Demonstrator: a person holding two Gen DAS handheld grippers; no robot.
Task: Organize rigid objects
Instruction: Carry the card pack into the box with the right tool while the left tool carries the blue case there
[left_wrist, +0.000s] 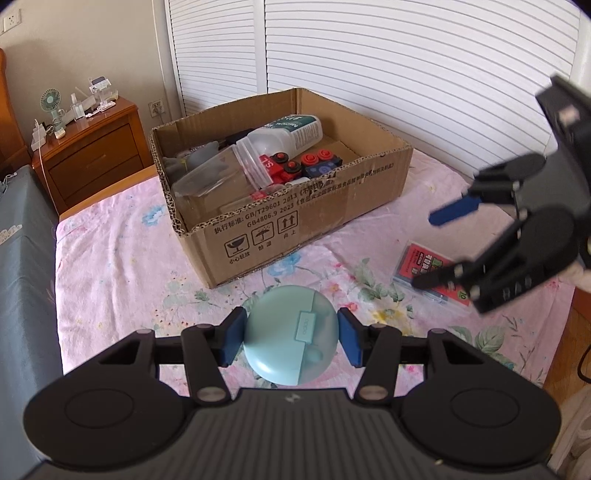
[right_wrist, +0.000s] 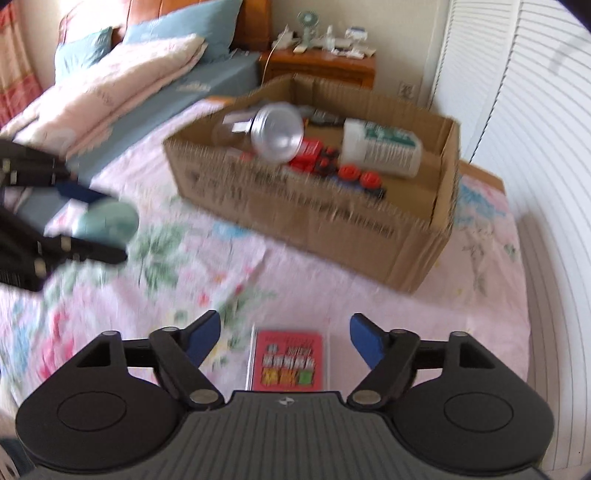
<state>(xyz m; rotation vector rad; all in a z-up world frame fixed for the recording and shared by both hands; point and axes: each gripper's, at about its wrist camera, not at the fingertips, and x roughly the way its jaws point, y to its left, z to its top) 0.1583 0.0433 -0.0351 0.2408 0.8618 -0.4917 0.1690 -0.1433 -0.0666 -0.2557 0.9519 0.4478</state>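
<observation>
My left gripper (left_wrist: 291, 341) is shut on a round light-blue case (left_wrist: 290, 334) and holds it above the pink floral bed sheet, in front of the cardboard box (left_wrist: 295, 218). In the right wrist view the case (right_wrist: 107, 221) shows at the left between the left gripper's fingers. My right gripper (right_wrist: 285, 339) is open, its jaws either side of a flat red card box (right_wrist: 288, 360) lying on the sheet. In the left wrist view the right gripper (left_wrist: 432, 251) hovers over that red box (left_wrist: 424, 266). The cardboard box (right_wrist: 332, 221) holds a white bottle (right_wrist: 380, 147), clear containers and red-and-black toys.
A wooden nightstand (left_wrist: 88, 155) with a small fan stands behind the bed at the left. White louvred doors (left_wrist: 369, 74) run along the far side. Pillows and a folded quilt (right_wrist: 110, 74) lie at the head of the bed.
</observation>
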